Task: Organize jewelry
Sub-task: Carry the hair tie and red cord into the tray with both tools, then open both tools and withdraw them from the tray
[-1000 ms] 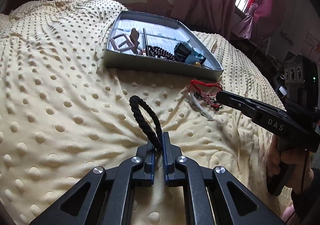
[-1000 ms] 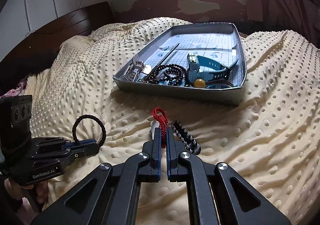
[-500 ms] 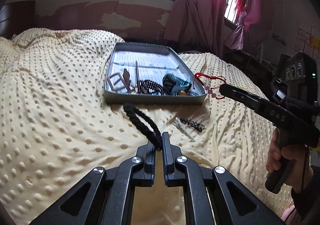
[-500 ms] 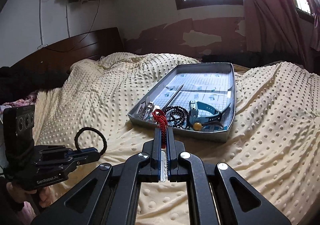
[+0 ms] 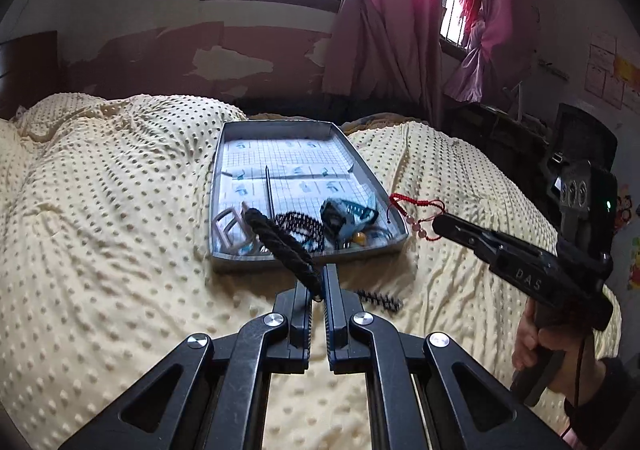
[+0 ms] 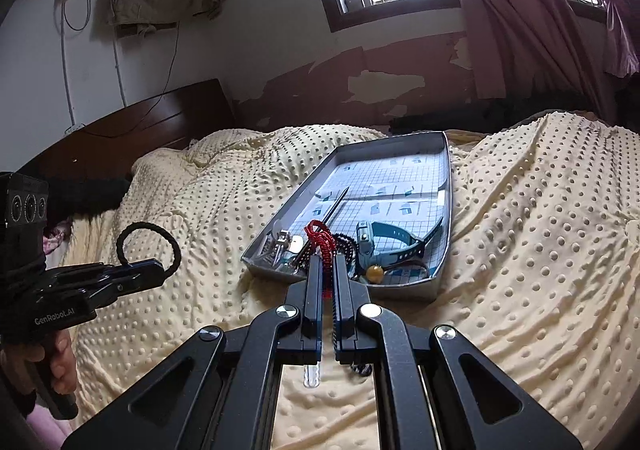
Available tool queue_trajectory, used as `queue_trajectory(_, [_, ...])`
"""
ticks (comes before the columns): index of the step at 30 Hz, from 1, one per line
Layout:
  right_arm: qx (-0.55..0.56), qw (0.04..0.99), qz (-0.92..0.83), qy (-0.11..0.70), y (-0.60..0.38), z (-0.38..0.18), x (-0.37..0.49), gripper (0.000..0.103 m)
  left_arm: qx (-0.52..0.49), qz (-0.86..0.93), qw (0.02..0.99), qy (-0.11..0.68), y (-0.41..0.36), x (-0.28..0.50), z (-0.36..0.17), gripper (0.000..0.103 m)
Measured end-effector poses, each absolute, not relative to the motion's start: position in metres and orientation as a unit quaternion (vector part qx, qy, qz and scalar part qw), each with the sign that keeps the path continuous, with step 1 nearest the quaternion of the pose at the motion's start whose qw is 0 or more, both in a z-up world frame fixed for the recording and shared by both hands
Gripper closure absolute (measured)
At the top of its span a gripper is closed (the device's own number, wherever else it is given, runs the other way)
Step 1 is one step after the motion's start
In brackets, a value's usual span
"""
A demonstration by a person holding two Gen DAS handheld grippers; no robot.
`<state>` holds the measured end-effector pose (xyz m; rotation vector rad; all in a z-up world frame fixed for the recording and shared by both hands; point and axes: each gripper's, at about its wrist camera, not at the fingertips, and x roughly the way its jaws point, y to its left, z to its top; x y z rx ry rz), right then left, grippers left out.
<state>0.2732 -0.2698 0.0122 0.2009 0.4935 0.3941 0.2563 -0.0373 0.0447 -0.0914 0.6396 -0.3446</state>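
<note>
Claws both clamped: left claw (image 5: 318, 292) on black ring (image 5: 280, 240), right claw (image 6: 328, 274) on red bracelet (image 6: 320, 238); release low inside tray (image 5: 304, 260).

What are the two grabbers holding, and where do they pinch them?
The left gripper pinches the black hair tie at its near end. The right gripper pinches the red bracelet by its cord.
</note>
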Motion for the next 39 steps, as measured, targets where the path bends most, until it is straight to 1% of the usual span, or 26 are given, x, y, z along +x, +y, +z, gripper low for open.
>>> queue_trajectory(5, [0.108,0.949,0.148,0.257,-0.274,0.002,0.313,0.099,-0.052,-0.181,0.93,0.316,-0.054,0.312,0.04,0.097])
queue_trajectory(11, [0.097,0.947,0.111,0.286,-0.277,-0.02,0.342,0.099,-0.03,-0.187,0.916,0.353,-0.083,0.361,0.007,0.097])
queue_trajectory(16, [0.101,0.942,0.1,0.303,-0.281,-0.03,0.35,0.099,-0.034,-0.188,0.902,0.388,-0.095,0.379,-0.016,0.097])
queue_trajectory(23, [0.102,0.938,0.111,0.311,-0.28,-0.03,0.352,0.099,-0.045,-0.169,0.892,0.416,-0.093,0.382,-0.025,0.096])
queue_trajectory(25, [0.1,0.938,0.114,0.31,-0.28,-0.03,0.352,0.099,-0.039,-0.163,0.894,0.416,-0.093,0.381,-0.025,0.091])
queue_trajectory(27, [0.1,0.938,0.114,0.312,-0.281,-0.03,0.352,0.098,-0.034,-0.158,0.895,0.415,-0.091,0.378,-0.022,0.075])
queue_trajectory(28, [0.101,0.938,0.113,0.312,-0.282,-0.03,0.352,0.098,-0.034,-0.156,0.896,0.414,-0.09,0.377,-0.021,0.071])
queue_trajectory(30, [0.105,0.937,0.114,0.312,-0.285,-0.03,0.352,0.098,-0.041,-0.151,0.899,0.409,-0.086,0.374,-0.016,0.057])
queue_trajectory(31, [0.106,0.937,0.113,0.312,-0.286,-0.03,0.351,0.098,-0.045,-0.148,0.9,0.407,-0.084,0.373,-0.014,0.052])
queue_trajectory(32, [0.108,0.937,0.113,0.312,-0.287,-0.03,0.351,0.096,-0.05,-0.145,0.902,0.403,-0.082,0.372,-0.012,0.046])
queue_trajectory(33, [0.109,0.937,0.113,0.312,-0.288,-0.029,0.35,0.094,-0.057,-0.143,0.905,0.397,-0.078,0.37,-0.009,0.042])
queue_trajectory(34, [0.11,0.937,0.112,0.311,-0.289,-0.028,0.349,0.088,-0.063,-0.142,0.906,0.394,-0.076,0.369,-0.006,0.039])
queue_trajectory(35, [0.111,0.938,0.111,0.309,-0.29,-0.027,0.347,0.079,-0.069,-0.14,0.908,0.39,-0.073,0.368,-0.002,0.033])
queue_trajectory(36, [0.113,0.939,0.111,0.305,-0.291,-0.026,0.345,0.075,-0.072,-0.136,0.909,0.386,-0.071,0.366,0.001,0.028])
queue_trajectory(37, [0.115,0.94,0.111,0.303,-0.292,-0.025,0.344,0.069,-0.076,-0.134,0.911,0.383,-0.07,0.365,0.004,0.026])
queue_trajectory(39, [0.116,0.942,0.108,0.297,-0.294,-0.021,0.34,0.067,-0.081,-0.135,0.913,0.376,-0.068,0.361,0.011,0.024])
